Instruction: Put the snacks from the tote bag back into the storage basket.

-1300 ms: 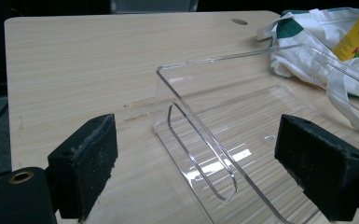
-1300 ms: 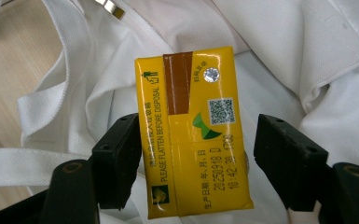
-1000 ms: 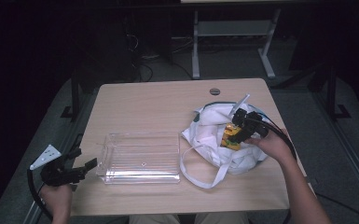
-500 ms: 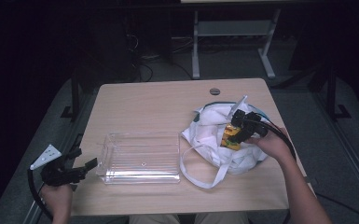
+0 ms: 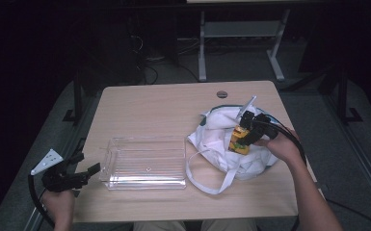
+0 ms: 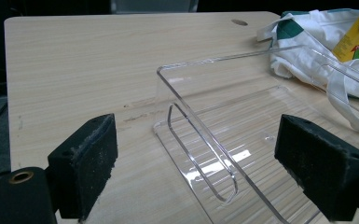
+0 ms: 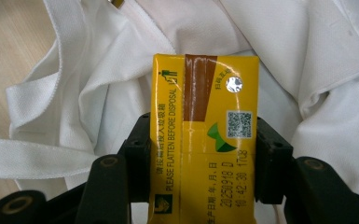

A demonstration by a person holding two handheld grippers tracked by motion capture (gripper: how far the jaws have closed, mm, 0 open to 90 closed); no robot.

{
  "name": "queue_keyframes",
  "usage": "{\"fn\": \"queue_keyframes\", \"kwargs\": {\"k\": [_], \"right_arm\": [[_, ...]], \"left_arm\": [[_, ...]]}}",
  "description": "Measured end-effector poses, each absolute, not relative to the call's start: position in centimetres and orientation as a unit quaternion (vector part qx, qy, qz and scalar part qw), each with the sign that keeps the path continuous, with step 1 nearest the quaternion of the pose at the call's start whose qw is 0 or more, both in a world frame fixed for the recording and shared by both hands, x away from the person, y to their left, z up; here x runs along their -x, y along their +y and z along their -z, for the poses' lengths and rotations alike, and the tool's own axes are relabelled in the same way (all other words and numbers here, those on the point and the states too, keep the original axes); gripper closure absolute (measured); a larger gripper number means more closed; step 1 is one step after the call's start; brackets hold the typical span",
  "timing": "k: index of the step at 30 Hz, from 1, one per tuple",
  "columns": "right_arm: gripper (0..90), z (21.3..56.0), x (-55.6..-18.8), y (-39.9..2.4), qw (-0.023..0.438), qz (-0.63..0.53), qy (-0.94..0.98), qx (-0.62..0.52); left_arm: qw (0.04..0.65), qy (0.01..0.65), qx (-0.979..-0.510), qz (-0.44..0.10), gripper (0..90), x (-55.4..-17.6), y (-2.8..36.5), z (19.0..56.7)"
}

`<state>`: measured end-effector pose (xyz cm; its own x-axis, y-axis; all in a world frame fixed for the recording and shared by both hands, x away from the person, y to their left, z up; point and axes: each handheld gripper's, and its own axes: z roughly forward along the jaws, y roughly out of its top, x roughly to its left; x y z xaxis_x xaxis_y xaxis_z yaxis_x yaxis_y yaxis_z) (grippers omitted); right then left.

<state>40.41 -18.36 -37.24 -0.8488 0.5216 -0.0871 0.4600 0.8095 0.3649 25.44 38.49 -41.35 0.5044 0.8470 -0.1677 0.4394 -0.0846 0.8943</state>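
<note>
Meanwhile, the right gripper (image 5: 247, 131) is clamping its jaws, which have just been closing, on a yellow drink carton (image 7: 204, 135), pads pressing both narrow sides. The carton is sitting over the white cloth bag (image 5: 221, 139) at the right of the bench (image 5: 164, 106). At the bench's near left corner, the left gripper (image 5: 84, 174) is hovering with jaws standing wide apart and holding nothing, pointing toward the clear plastic tray (image 6: 242, 121) just beside the bag.
</note>
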Motion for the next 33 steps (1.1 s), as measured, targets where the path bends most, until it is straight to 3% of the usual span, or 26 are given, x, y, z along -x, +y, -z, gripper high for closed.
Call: {"fn": "queue_keyframes", "kwargs": {"k": [33], "right_arm": [[51.1,31.5,-38.4,-18.7,0.098,-0.205,0.942,-0.249]], "left_arm": [[0.503,0.454,-0.706,-0.204,12.7,-25.4,38.5,41.3]]}}
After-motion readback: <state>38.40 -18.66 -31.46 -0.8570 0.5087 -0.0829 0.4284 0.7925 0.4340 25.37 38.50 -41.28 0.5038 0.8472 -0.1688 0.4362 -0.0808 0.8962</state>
